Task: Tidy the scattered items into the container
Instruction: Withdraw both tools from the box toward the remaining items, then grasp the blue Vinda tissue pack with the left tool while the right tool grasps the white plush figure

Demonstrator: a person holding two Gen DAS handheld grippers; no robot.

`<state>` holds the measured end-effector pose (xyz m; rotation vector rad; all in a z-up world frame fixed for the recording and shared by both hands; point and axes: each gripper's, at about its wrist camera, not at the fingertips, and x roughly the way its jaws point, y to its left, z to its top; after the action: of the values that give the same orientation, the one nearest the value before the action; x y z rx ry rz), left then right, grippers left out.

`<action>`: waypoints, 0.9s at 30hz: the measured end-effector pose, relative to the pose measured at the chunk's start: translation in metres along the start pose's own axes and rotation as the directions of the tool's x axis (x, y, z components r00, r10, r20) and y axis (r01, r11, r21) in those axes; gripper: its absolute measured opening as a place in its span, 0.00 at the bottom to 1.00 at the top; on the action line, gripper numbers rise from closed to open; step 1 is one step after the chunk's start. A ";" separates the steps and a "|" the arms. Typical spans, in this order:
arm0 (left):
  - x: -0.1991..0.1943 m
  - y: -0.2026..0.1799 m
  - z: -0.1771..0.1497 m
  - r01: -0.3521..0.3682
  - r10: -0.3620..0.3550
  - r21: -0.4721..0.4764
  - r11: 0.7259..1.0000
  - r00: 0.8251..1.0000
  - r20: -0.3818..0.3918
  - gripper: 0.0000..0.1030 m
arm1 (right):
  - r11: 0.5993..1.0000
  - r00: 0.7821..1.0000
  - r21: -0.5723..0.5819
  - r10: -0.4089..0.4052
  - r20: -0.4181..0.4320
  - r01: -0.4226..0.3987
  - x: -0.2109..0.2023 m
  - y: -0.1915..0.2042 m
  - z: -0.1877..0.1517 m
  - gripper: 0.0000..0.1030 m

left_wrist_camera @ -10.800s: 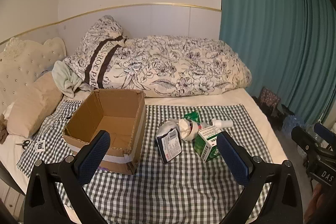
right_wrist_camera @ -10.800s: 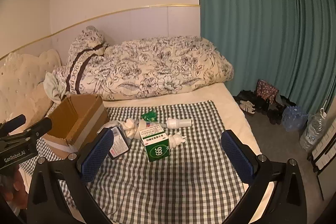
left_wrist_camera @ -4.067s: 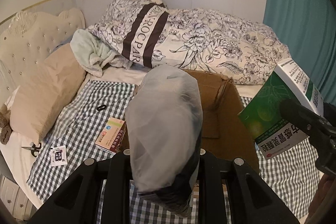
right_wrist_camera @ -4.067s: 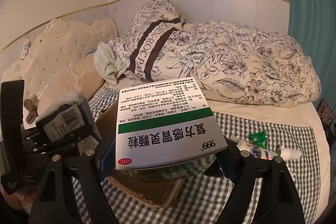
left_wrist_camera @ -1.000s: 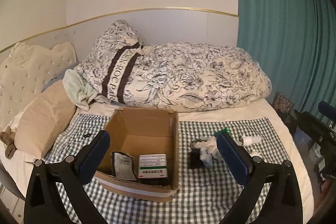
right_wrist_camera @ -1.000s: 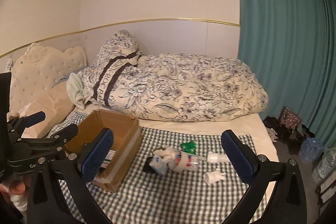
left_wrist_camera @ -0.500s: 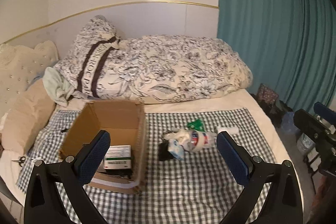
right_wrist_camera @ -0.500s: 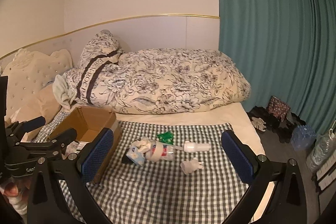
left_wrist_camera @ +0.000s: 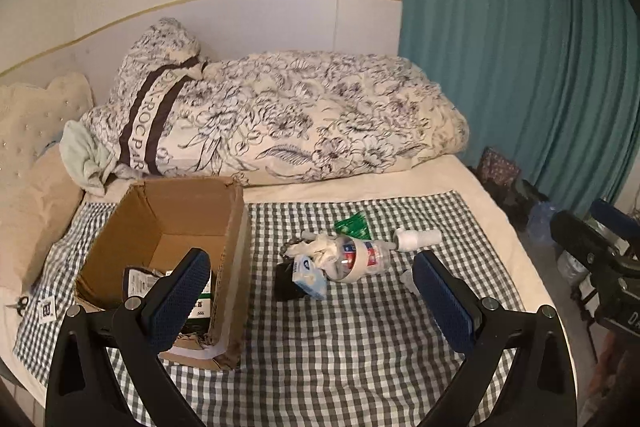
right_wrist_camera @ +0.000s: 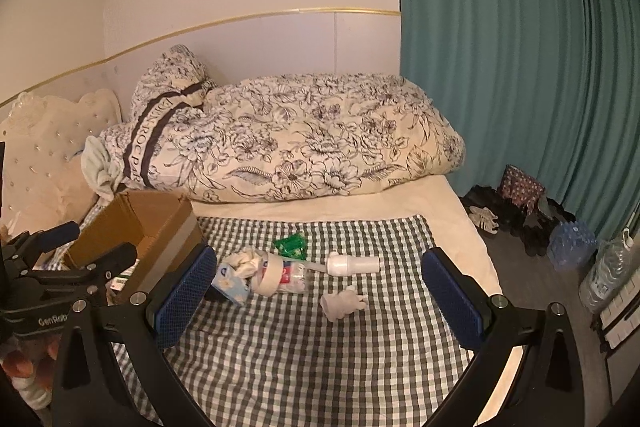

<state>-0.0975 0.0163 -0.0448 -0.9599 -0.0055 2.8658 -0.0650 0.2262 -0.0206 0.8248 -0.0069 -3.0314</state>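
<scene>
While both tongs hang spread and empty over the checked cloth point(left_wrist_camera: 340, 355), left tongs point(left_wrist_camera: 310, 297) sit by the cardboard box point(left_wrist_camera: 236, 239), right tongs point(right_wrist_camera: 320, 291) over the clutter. Box holds a green carton point(left_wrist_camera: 202, 301) and dark packet point(left_wrist_camera: 138, 281). Beyond lie tissue pack point(right_wrist_camera: 230, 285), plastic bottle point(right_wrist_camera: 292, 277), crumpled tissue point(right_wrist_camera: 344, 303), white bottle point(right_wrist_camera: 352, 264), green wrapper point(right_wrist_camera: 290, 245); floral duvet point(right_wrist_camera: 304, 147) at back.

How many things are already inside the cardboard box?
2 that I can see in the cardboard box: a dark packet at the left of the bottom, and a green-and-white medicine box beside it. The left tool's finger covers part of the box, so more may be hidden.
</scene>
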 end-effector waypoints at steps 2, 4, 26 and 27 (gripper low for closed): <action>0.009 0.001 -0.001 0.003 -0.003 -0.007 1.000 1.000 -0.019 1.00 | 1.000 1.000 0.002 -0.003 -0.007 0.003 0.006 -0.004 -0.003 1.00; 0.018 0.000 -0.002 -0.004 0.004 -0.010 1.000 0.999 -0.034 1.00 | 1.000 1.000 0.005 -0.005 -0.014 0.006 0.012 -0.006 -0.006 1.00; 0.120 -0.023 -0.030 -0.005 0.008 0.025 1.000 0.992 -0.122 1.00 | 0.999 0.995 -0.025 -0.048 -0.083 0.046 0.096 -0.044 -0.046 1.00; 0.125 -0.023 -0.031 0.000 0.003 0.024 1.000 0.992 -0.124 1.00 | 0.999 0.996 -0.032 -0.045 -0.083 0.042 0.100 -0.044 -0.048 1.00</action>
<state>-0.1751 0.0519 -0.1434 -1.1315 0.0402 2.7961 -0.1269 0.2696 -0.1127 0.9618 0.0573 -3.0260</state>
